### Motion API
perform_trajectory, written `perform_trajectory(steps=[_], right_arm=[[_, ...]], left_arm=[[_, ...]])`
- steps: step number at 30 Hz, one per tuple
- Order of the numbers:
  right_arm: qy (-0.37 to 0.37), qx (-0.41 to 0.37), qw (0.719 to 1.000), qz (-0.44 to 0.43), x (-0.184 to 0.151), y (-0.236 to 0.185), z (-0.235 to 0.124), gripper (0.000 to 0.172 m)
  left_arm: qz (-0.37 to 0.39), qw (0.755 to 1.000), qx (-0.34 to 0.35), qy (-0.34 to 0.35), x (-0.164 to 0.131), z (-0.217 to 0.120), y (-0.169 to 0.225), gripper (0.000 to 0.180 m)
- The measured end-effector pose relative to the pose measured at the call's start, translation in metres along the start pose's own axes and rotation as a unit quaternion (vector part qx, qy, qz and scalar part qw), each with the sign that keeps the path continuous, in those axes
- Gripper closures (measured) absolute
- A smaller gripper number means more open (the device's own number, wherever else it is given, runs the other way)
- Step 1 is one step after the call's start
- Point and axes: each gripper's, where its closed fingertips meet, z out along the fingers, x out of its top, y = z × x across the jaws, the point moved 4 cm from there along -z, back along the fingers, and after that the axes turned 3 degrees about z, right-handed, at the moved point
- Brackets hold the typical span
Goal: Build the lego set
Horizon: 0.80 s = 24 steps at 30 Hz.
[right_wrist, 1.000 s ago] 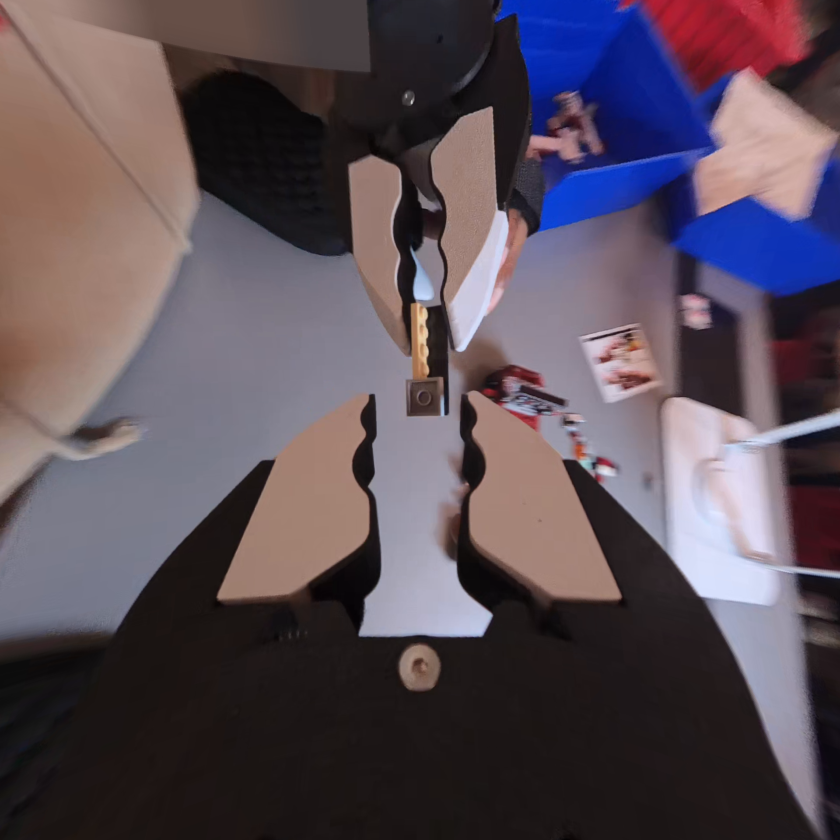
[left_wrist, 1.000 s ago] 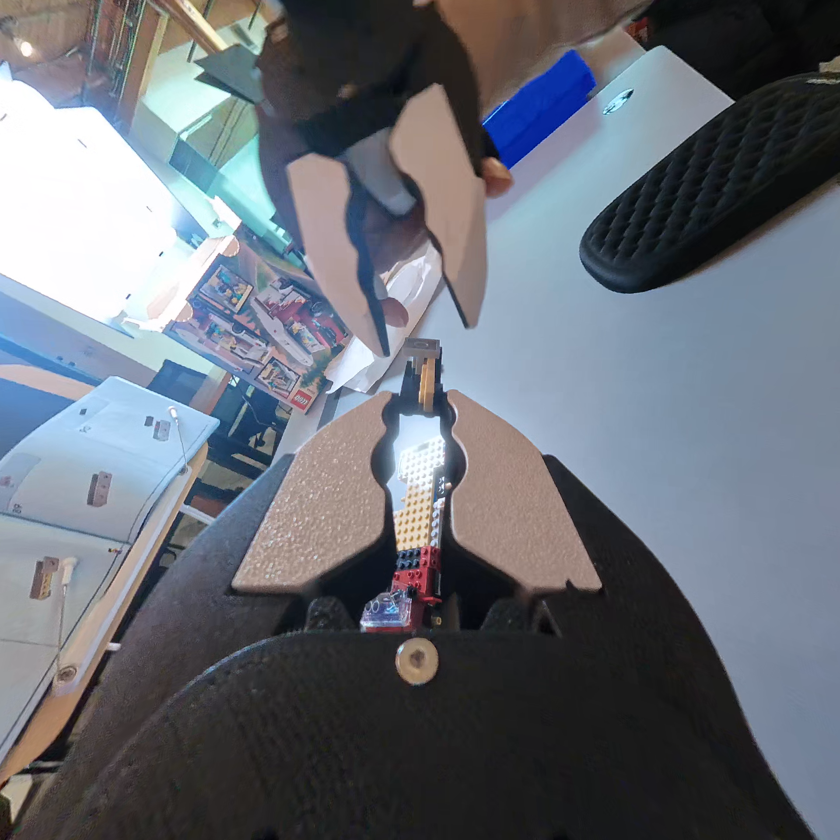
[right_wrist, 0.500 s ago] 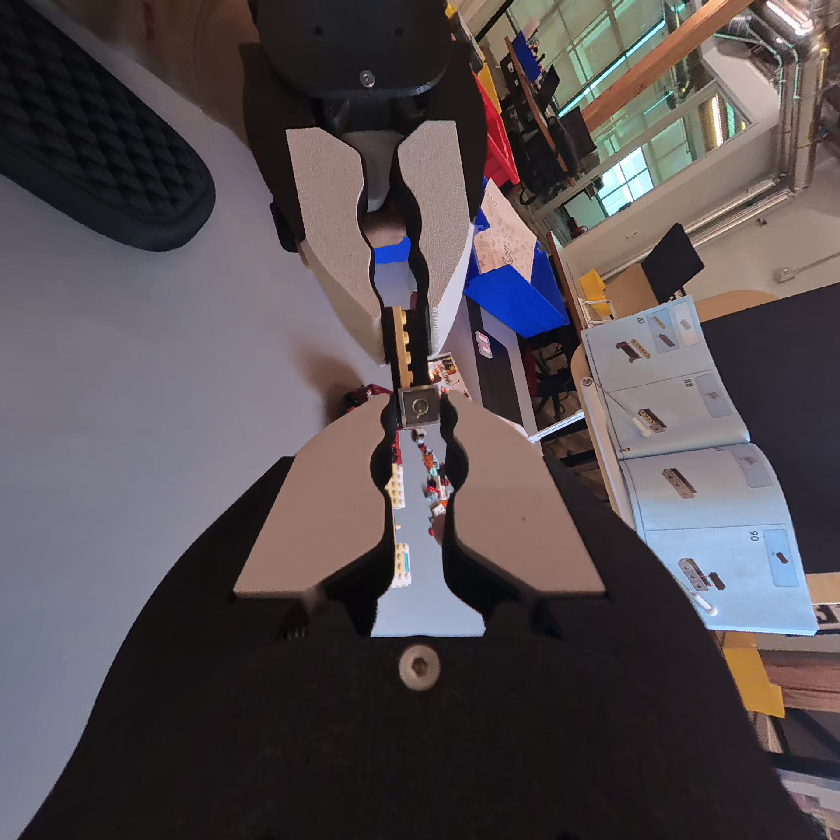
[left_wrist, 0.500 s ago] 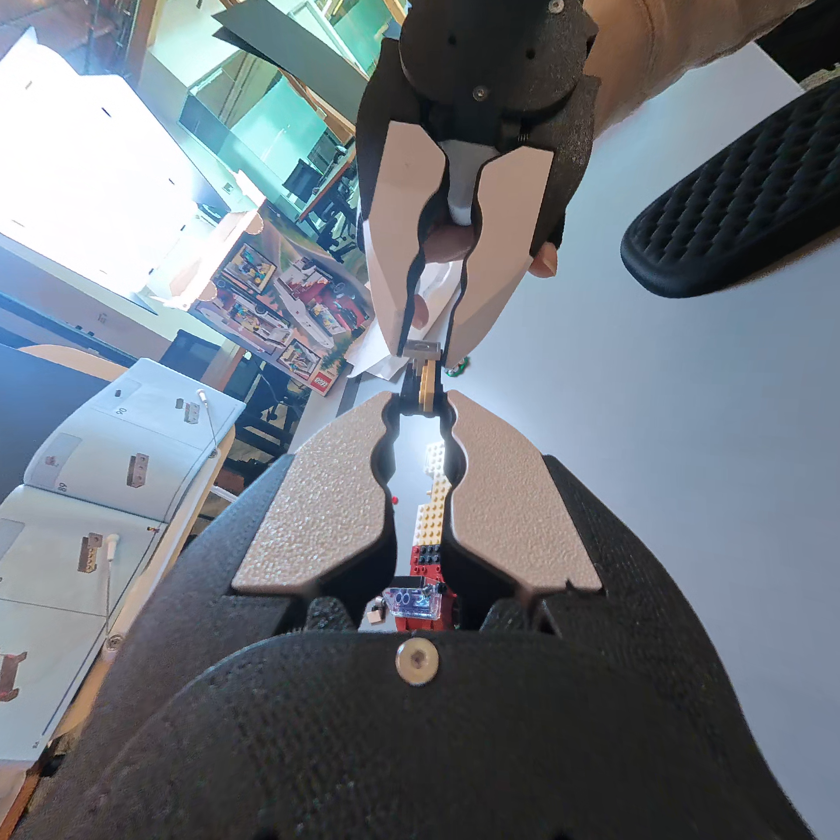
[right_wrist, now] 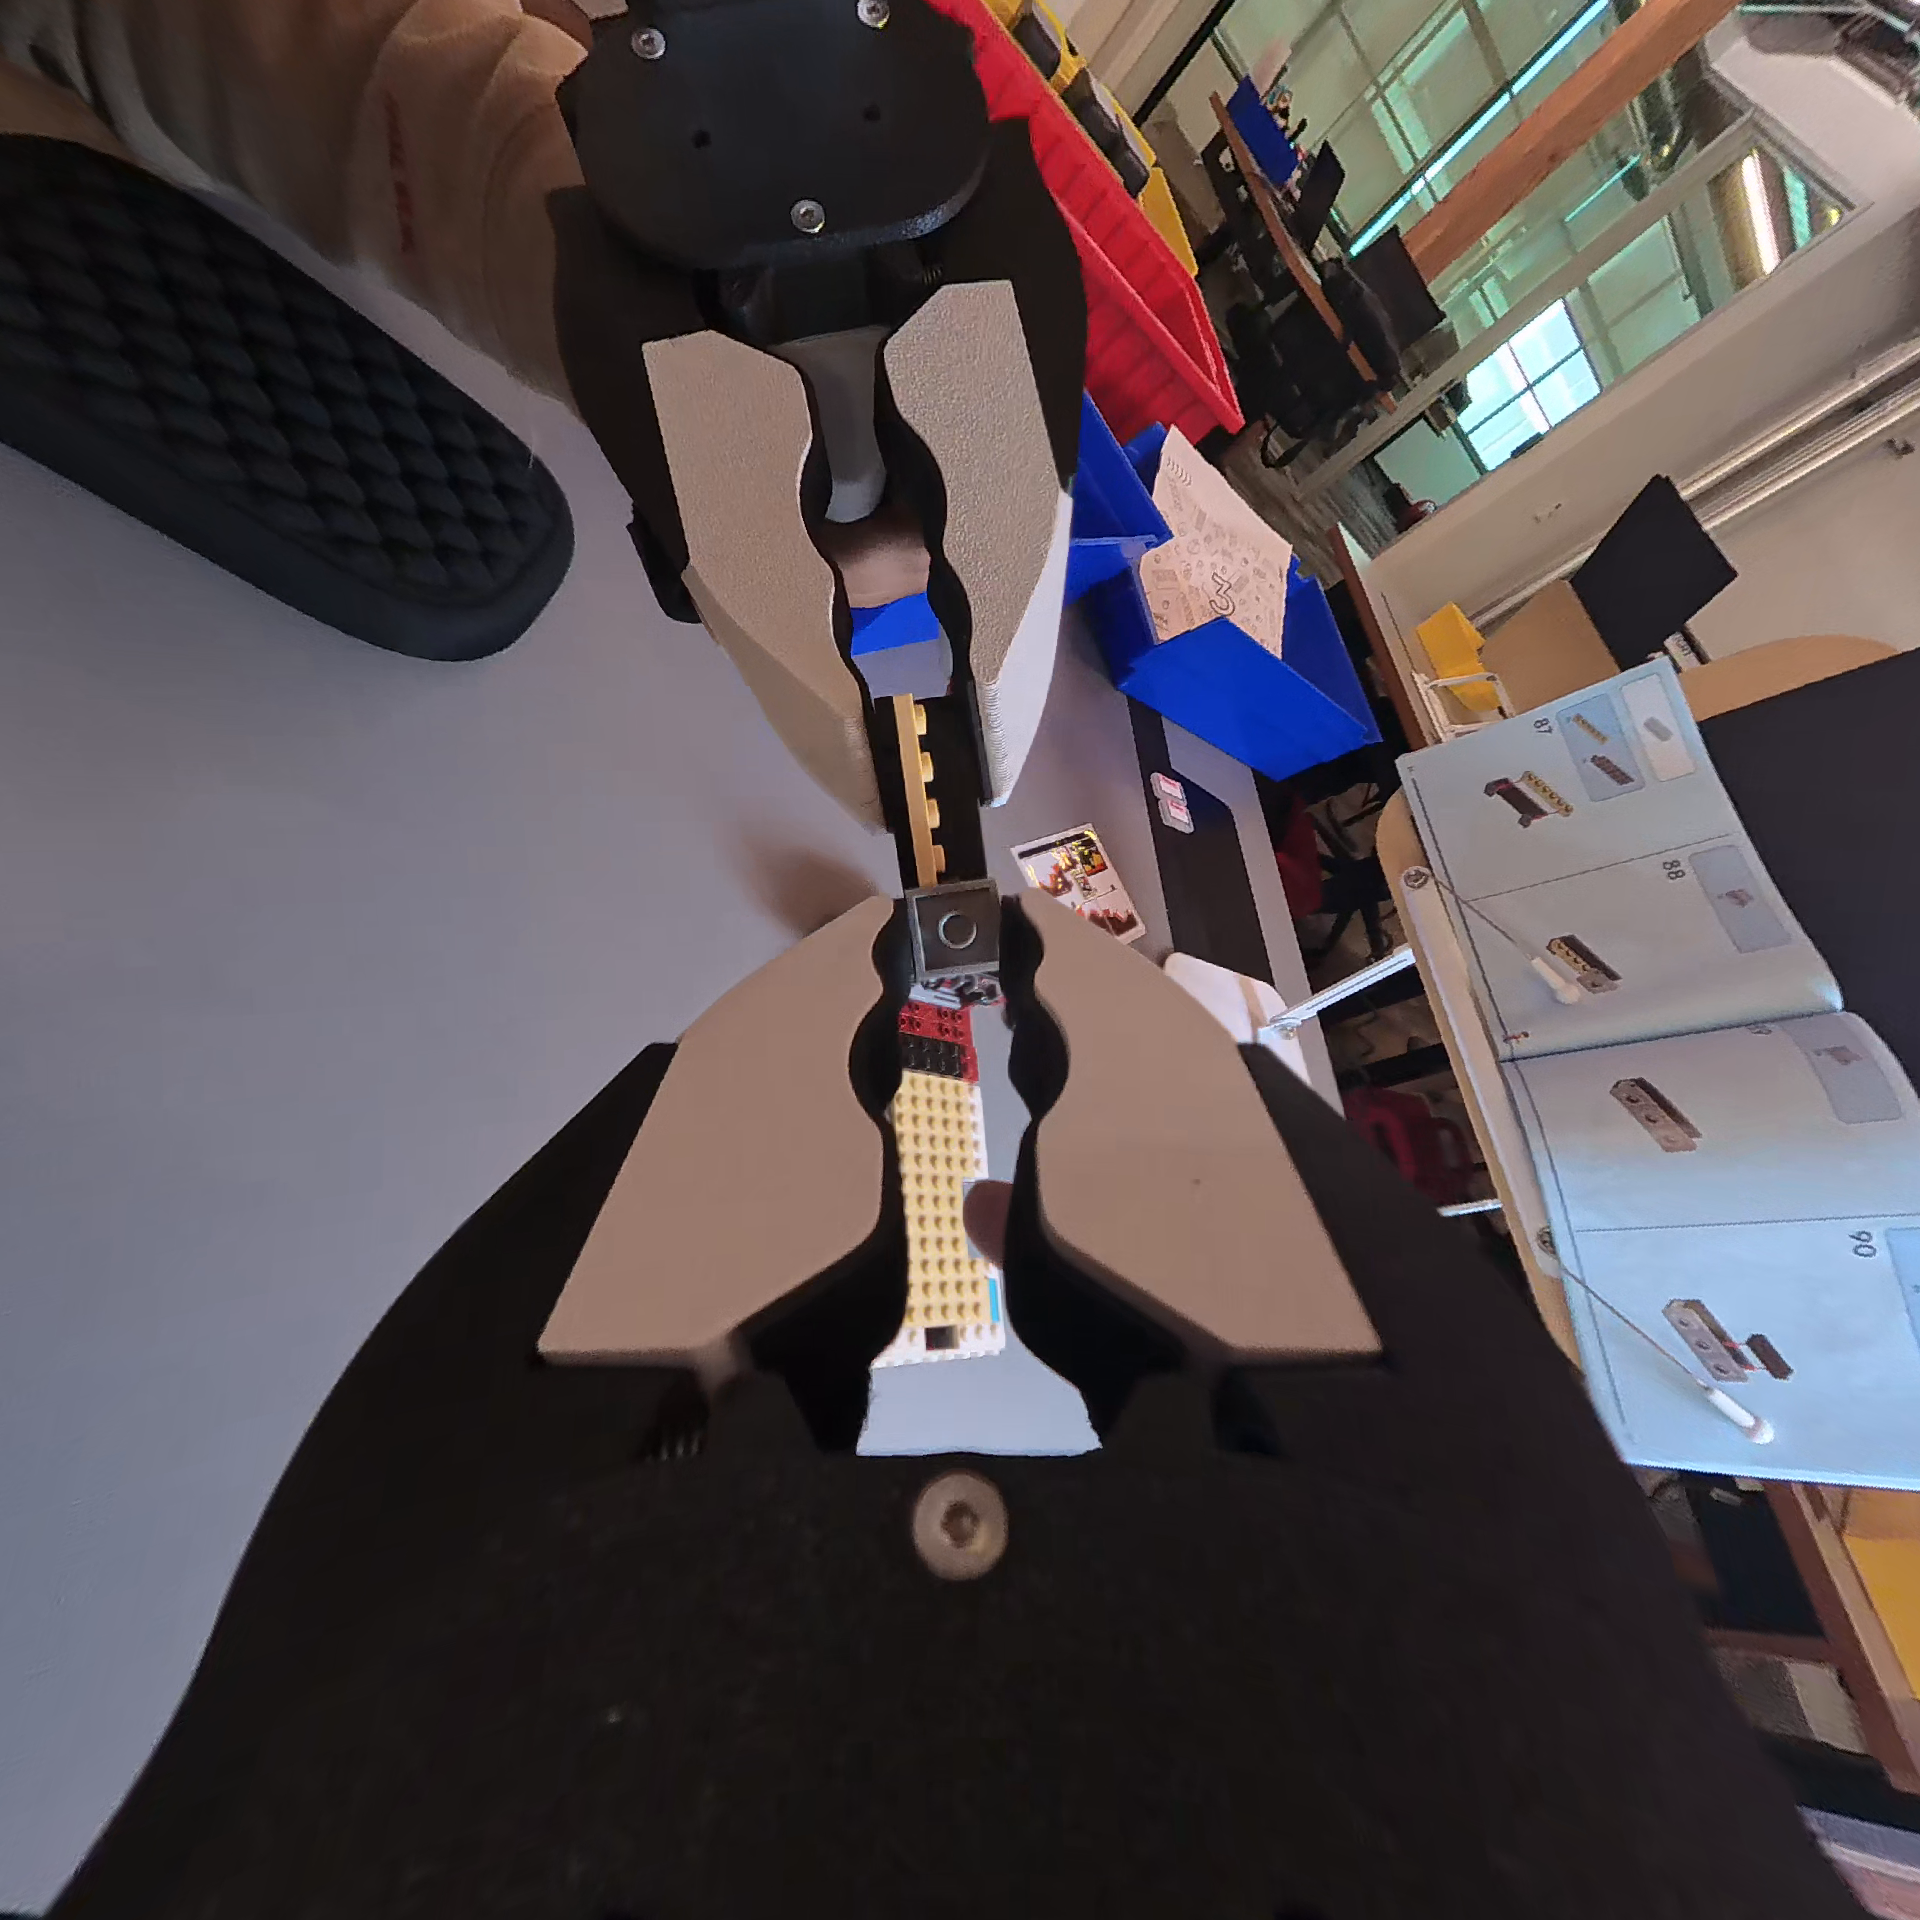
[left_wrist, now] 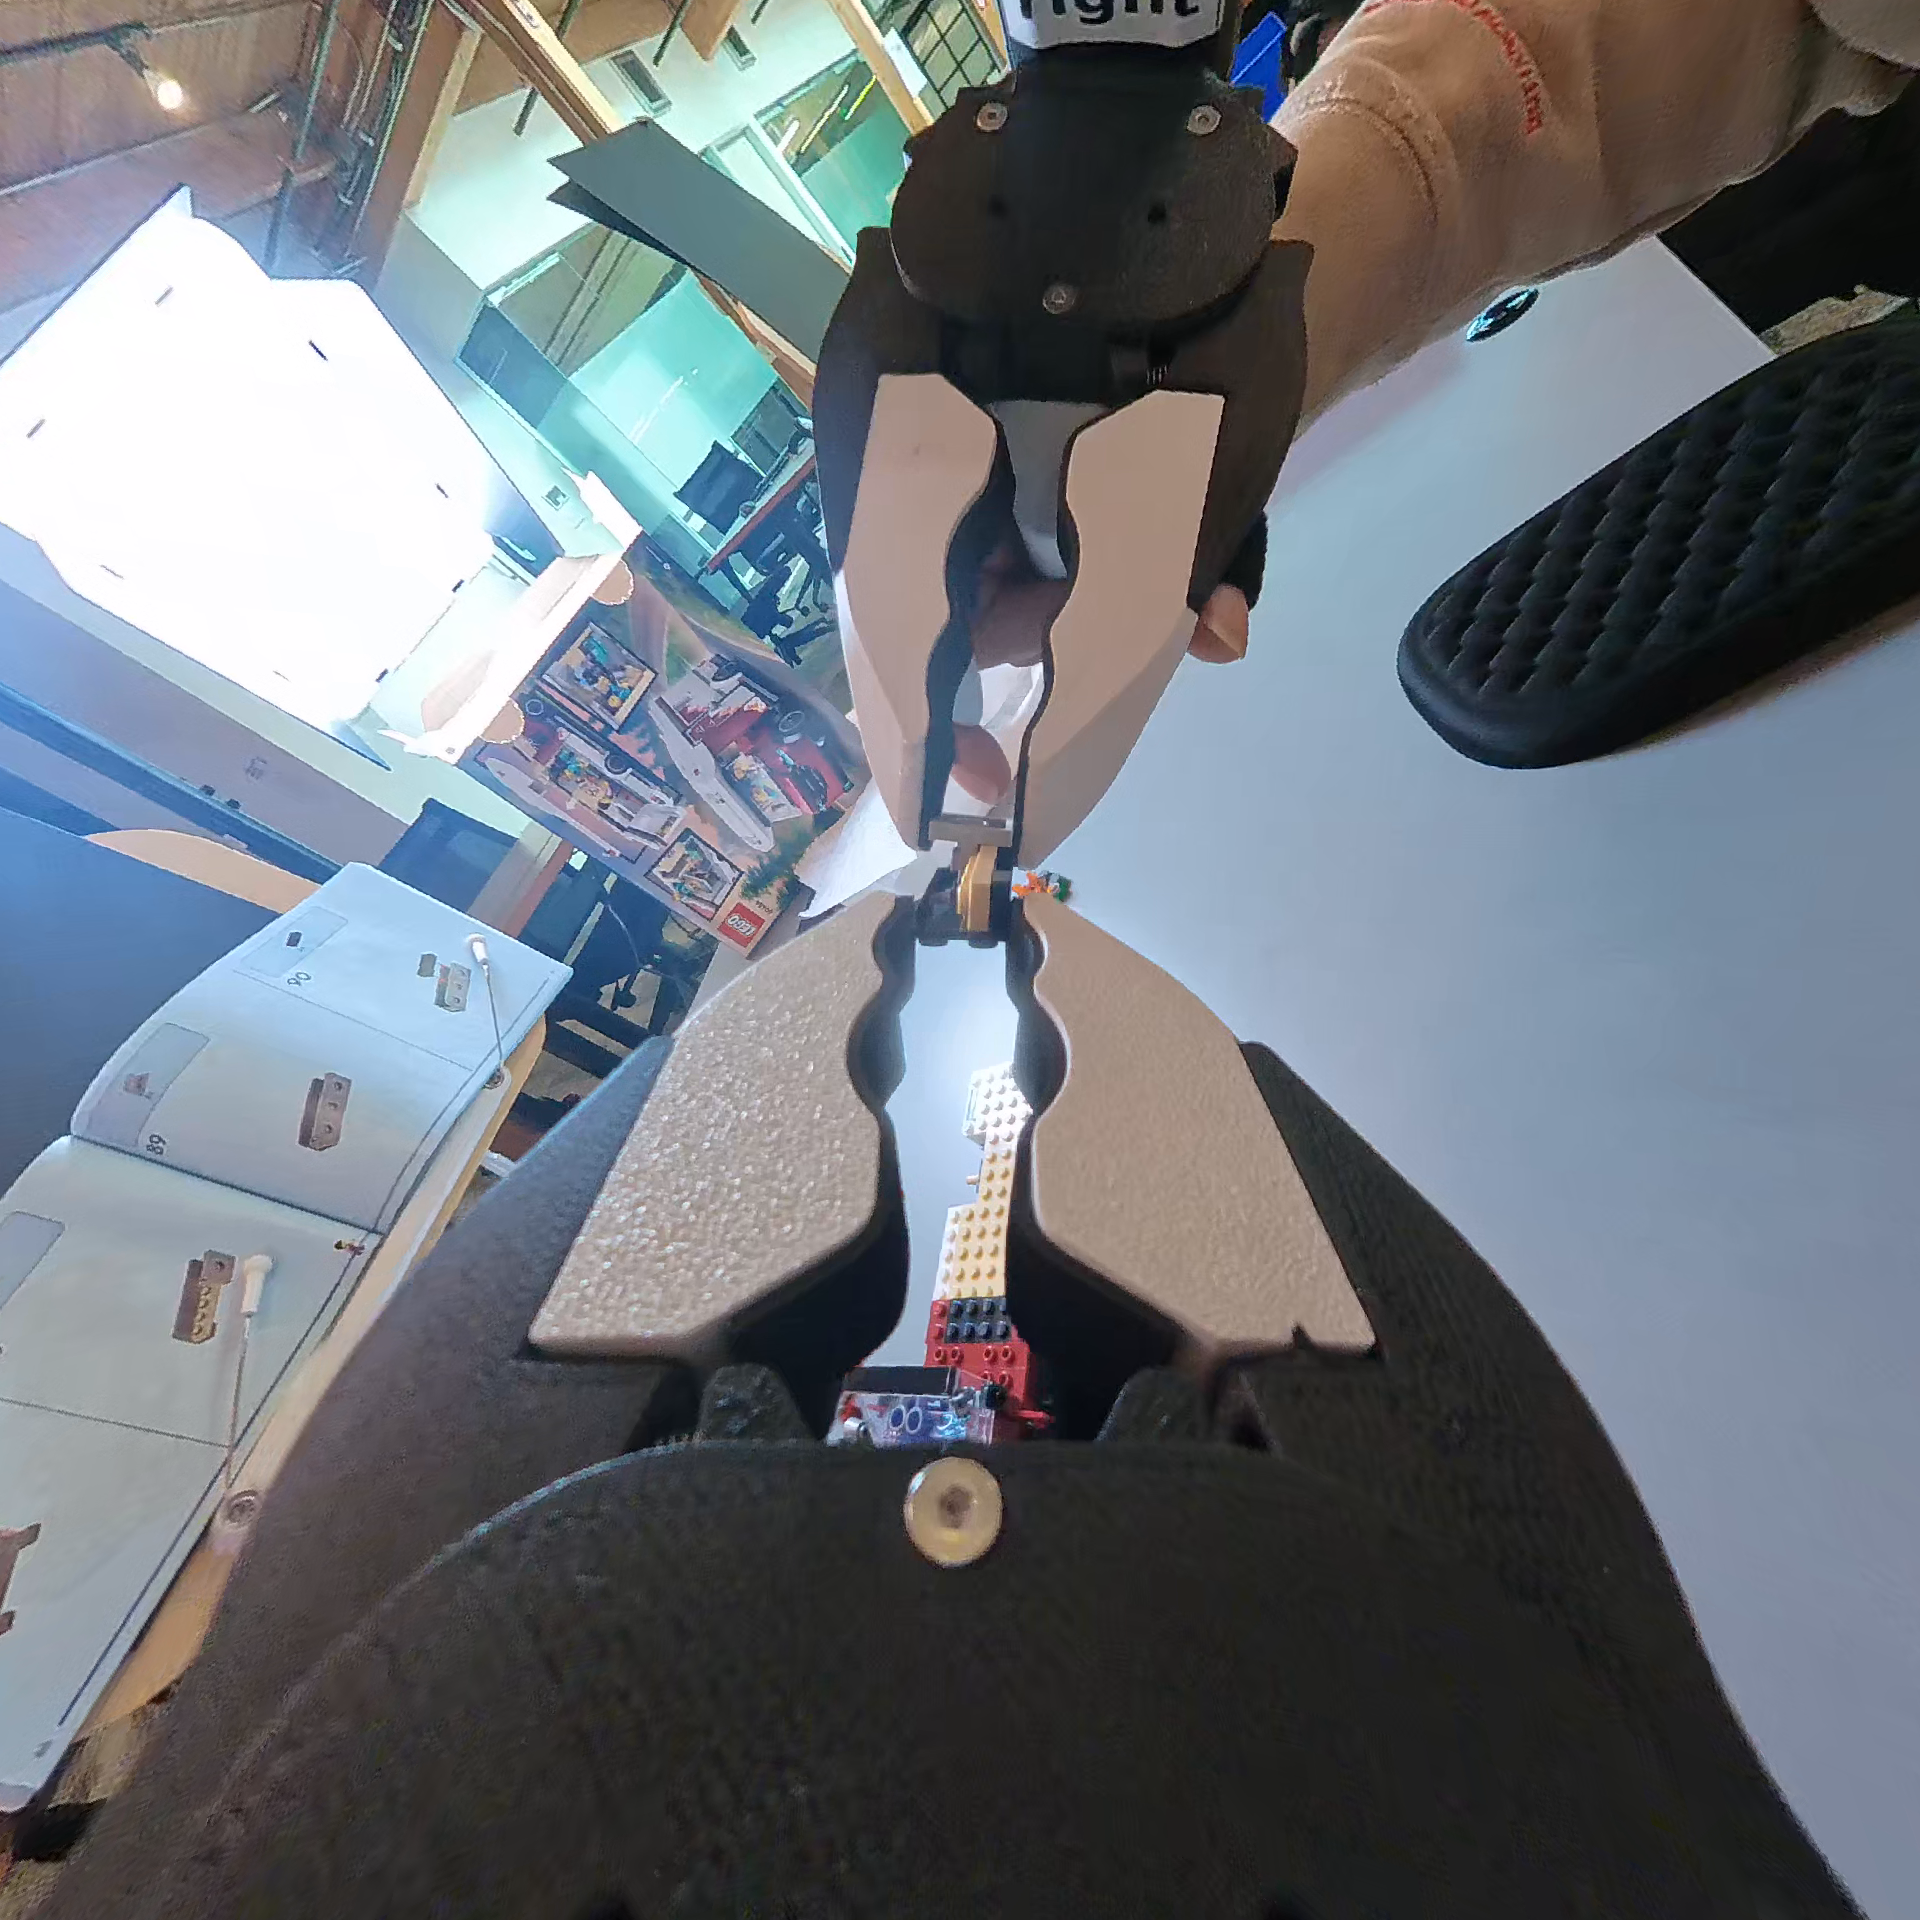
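My left gripper (left_wrist: 961, 920) is shut on a short black-and-tan brick bar (left_wrist: 977, 896), held in the air above the white table (left_wrist: 1507, 1091). In the right wrist view the bar (right_wrist: 951, 790) sticks out of the left gripper's fingers (right_wrist: 769, 623) towards me. A dark grey square piece (right_wrist: 954, 930) sits at the bar's free end. My right gripper (right_wrist: 954, 935) is shut on that grey piece, with both pads against its sides. In the left wrist view the right gripper (left_wrist: 971, 823) comes down from above, tip to tip with mine, pinching the grey piece (left_wrist: 971, 828).
A tan, white and red brick build (left_wrist: 982, 1226) lies on the table below the grippers. A black mesh pad (left_wrist: 1662, 540) lies at the far side. An open instruction booklet (right_wrist: 1662, 1039), blue bins (right_wrist: 1247, 665), a red bin (right_wrist: 1122, 260) and a toy box (left_wrist: 665, 748) stand around. The grippers are tip to tip, or close to it.
My right gripper moved in and shut on the grey piece at the bar's end, where a second ago it was open in front of it. The left gripper kept its hold.
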Motion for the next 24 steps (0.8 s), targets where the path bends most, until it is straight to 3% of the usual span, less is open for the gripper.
perform_trajectory(steps=[10,18,24], right_arm=[[-0.010,0.038,0.998,0.040,-0.006,-0.006,0.002,0.155],[-0.003,-0.006,1.000,0.019,0.002,0.002,0.005,0.155],[-0.002,0.003,1.000,-0.001,0.009,0.001,0.003,0.155]], left_arm=[[-0.010,1.000,-0.012,0.004,-0.006,0.001,0.007,0.162],[-0.061,0.998,0.016,0.019,-0.004,0.003,-0.004,0.156],[0.018,1.000,0.005,0.014,0.004,0.003,-0.004,0.162]])
